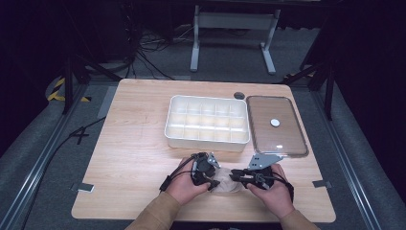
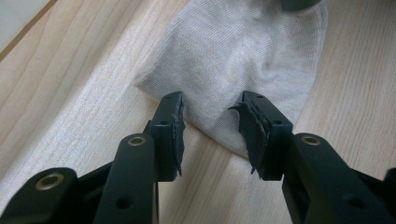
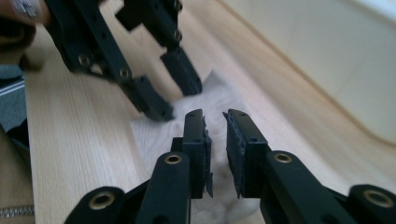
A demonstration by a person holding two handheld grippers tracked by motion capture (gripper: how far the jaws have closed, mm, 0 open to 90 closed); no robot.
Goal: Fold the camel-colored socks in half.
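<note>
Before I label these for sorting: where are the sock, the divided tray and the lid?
sock (image 2: 243,56), left gripper view, middle of the fabric
divided tray (image 1: 207,142), high view, near wall
lid (image 1: 268,139), high view, clear panel

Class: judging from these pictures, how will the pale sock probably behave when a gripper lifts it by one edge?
The sock is thin knit cloth lying creased, so it will probably droop, not stay flat. It looks light. Its ribbed weave should resist slipping from the left gripper.

A pale wooden worktop (image 1: 139,143) fills the middle of the frame, brightly lit against a dark room. Grey carpet floor (image 1: 43,143) surrounds it. At the top centre stands a grey metal frame (image 1: 233,36) on 2 legs; black cables (image 1: 148,50) tangle at upper left.
</note>
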